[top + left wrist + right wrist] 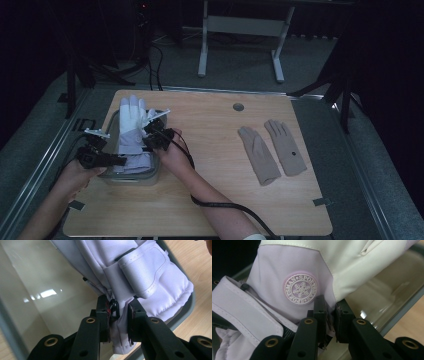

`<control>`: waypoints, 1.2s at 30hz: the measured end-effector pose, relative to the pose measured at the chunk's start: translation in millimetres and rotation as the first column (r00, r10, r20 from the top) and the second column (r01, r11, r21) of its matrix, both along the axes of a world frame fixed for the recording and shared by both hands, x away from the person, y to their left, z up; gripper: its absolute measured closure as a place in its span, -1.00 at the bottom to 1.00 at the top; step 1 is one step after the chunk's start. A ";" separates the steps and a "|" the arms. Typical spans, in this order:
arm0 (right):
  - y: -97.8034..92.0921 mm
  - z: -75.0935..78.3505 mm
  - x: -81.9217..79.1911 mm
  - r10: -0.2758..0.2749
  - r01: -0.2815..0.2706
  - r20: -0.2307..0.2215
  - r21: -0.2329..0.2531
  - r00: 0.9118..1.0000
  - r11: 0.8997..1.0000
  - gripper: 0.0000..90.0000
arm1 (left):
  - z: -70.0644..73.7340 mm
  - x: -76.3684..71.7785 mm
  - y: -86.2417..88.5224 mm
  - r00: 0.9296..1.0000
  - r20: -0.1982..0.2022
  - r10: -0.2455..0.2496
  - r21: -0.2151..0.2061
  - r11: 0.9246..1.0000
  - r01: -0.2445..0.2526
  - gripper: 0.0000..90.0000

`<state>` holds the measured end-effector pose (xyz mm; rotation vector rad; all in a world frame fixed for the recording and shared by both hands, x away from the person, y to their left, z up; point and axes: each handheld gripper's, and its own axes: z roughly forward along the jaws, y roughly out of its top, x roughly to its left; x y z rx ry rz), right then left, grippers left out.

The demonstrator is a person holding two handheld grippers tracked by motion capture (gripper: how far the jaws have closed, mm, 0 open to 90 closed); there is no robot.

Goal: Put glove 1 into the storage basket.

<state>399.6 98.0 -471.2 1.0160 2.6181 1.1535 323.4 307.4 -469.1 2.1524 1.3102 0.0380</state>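
White and lilac ski glove (pixel 132 129) draped over clear plastic bin (pixel 156 176) at left of frame, fingers past its far rim, left gripper (pixel 119 315) pinching cuff, right gripper (pixel 331 315) pinching glove's edge, two beige gloves (pixel 272 148) lying at right on wooden table (pixel 210 125).

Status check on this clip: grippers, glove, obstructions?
Left gripper and right gripper both clamped on the ski glove. Glove over clear bin. Nothing blocking.

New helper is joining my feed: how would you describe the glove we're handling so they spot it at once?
On the wooden table, look to the left end, where a clear bin stands. The ski glove lies over it, pinched by both tongs; it is thick, white and lilac, unlike the two thin beige gloves lying flat at the right.
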 end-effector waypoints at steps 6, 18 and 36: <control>0.6 -13.7 1.2 0.002 -0.004 -0.057 -0.036 0.998 0.999 0.80 | -9.3 -0.5 -4.3 1.000 -0.028 -0.013 0.023 1.000 0.013 0.65; 7.7 -23.3 5.3 -0.003 -0.006 -0.114 -0.081 0.993 0.997 0.76 | -14.8 -2.9 -17.2 1.000 -0.018 -0.006 0.147 0.989 0.009 0.38; -12.4 3.2 9.0 0.033 -0.032 -0.062 0.022 0.998 0.999 -0.54 | -11.9 -13.2 -17.5 0.996 0.069 0.060 0.125 0.990 -0.068 0.13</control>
